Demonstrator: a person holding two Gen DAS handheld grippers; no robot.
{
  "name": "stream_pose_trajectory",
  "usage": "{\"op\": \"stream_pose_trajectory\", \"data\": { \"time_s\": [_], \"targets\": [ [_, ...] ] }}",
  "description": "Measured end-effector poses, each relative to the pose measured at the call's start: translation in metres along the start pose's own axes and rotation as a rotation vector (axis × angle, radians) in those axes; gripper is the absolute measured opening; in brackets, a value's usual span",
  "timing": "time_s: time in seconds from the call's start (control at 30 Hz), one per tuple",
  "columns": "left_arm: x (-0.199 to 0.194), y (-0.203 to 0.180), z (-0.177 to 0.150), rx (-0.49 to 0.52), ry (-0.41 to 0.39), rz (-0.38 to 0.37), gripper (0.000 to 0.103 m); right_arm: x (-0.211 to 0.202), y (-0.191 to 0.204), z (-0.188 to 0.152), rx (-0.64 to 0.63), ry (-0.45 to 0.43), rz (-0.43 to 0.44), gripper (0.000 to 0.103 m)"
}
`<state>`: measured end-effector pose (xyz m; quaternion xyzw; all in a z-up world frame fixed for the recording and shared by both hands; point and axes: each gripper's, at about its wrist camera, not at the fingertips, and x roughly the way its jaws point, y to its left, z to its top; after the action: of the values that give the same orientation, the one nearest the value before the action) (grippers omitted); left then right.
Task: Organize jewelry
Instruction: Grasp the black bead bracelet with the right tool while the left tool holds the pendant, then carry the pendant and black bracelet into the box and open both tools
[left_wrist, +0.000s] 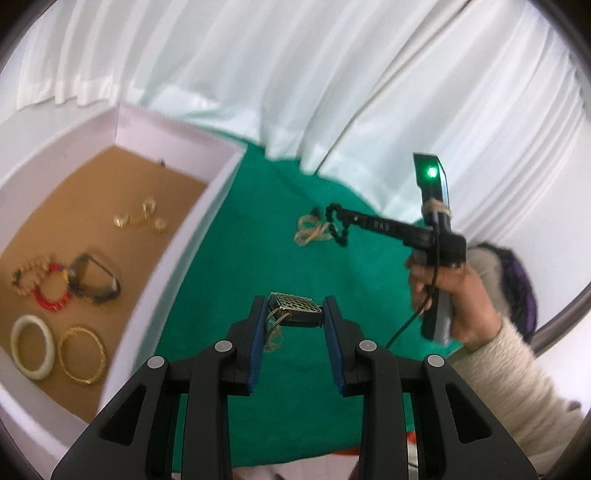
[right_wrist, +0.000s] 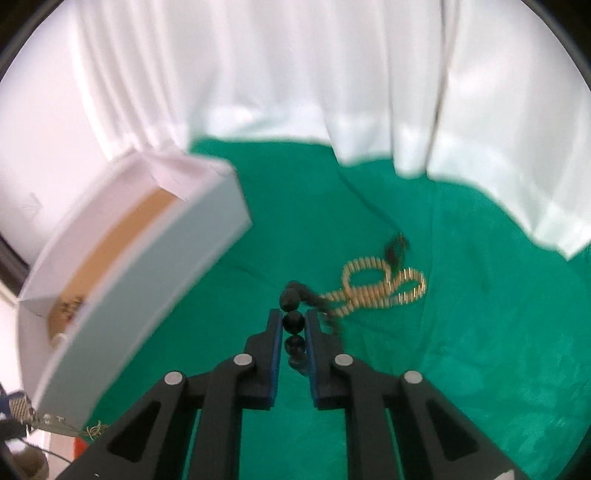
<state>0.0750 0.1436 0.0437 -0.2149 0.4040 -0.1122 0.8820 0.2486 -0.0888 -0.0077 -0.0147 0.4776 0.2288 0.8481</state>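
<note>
My left gripper (left_wrist: 295, 302) is shut on a square metal pendant (left_wrist: 297, 308) with a lattice top, and its chain (left_wrist: 274, 332) dangles by the left finger. It hangs over the green cloth (left_wrist: 280, 229), just right of the white box (left_wrist: 177, 243). My right gripper (right_wrist: 293, 314) is shut on a string of black beads (right_wrist: 293, 320) just above the cloth. In the left wrist view the black beads (left_wrist: 338, 225) loop at the right gripper's tip. A gold necklace (right_wrist: 384, 284) lies coiled on the cloth beside them.
The box has a brown floor holding a white bangle (left_wrist: 32, 347), a gold bangle (left_wrist: 83, 354), a red bead bracelet (left_wrist: 51, 295), a dark bangle (left_wrist: 96, 280) and gold earrings (left_wrist: 142, 219). White curtains (left_wrist: 295, 74) hang behind. A person's hand (left_wrist: 454, 295) in a cream sleeve holds the right gripper.
</note>
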Motion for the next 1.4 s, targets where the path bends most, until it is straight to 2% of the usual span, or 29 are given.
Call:
{"op": "stream_pose_trajectory", "data": {
  "time_s": [0.17, 0.27, 0.37, 0.47, 0.57, 0.77, 1.03, 1.2, 1.3, 1.33, 1.37, 1.4],
  "targets": [
    [-0.065, 0.009, 0.031, -0.035, -0.098, -0.019, 0.030, -0.072, 0.049, 0.028, -0.073, -0.138, 0.117, 0.012],
    [-0.093, 0.027, 0.045, -0.057, -0.144, 0.020, 0.030, -0.094, 0.087, 0.042, -0.112, -0.183, 0.211, 0.012],
    [-0.107, 0.048, 0.054, -0.066, -0.175, 0.099, 0.030, -0.099, 0.125, 0.051, -0.155, -0.191, 0.295, 0.012],
    [-0.107, 0.078, 0.056, -0.094, -0.167, 0.158, 0.030, -0.093, 0.170, 0.052, -0.201, -0.166, 0.385, 0.012],
    [-0.097, 0.110, 0.058, -0.120, -0.145, 0.220, 0.030, -0.077, 0.204, 0.049, -0.242, -0.130, 0.421, 0.012],
    [-0.064, 0.161, 0.062, -0.164, -0.081, 0.266, 0.030, -0.019, 0.250, 0.044, -0.286, -0.037, 0.428, 0.012],
    [-0.010, 0.207, 0.086, -0.181, -0.011, 0.303, 0.030, 0.064, 0.255, 0.045, -0.275, 0.088, 0.337, 0.012],
    [0.023, 0.227, 0.087, -0.185, 0.045, 0.363, 0.031, 0.092, 0.255, 0.036, -0.279, 0.180, 0.306, 0.014],
    [0.028, 0.228, 0.081, -0.183, 0.062, 0.416, 0.047, 0.094, 0.250, 0.032, -0.247, 0.196, 0.316, 0.020],
    [0.025, 0.226, 0.078, -0.181, 0.055, 0.419, 0.055, 0.088, 0.247, 0.031, -0.229, 0.188, 0.324, 0.027],
    [0.020, 0.223, 0.076, -0.178, 0.048, 0.420, 0.062, 0.080, 0.242, 0.031, -0.208, 0.169, 0.336, 0.030],
    [0.015, 0.219, 0.073, -0.172, 0.038, 0.425, 0.064, 0.074, 0.238, 0.033, -0.198, 0.154, 0.348, 0.030]
  ]
}}
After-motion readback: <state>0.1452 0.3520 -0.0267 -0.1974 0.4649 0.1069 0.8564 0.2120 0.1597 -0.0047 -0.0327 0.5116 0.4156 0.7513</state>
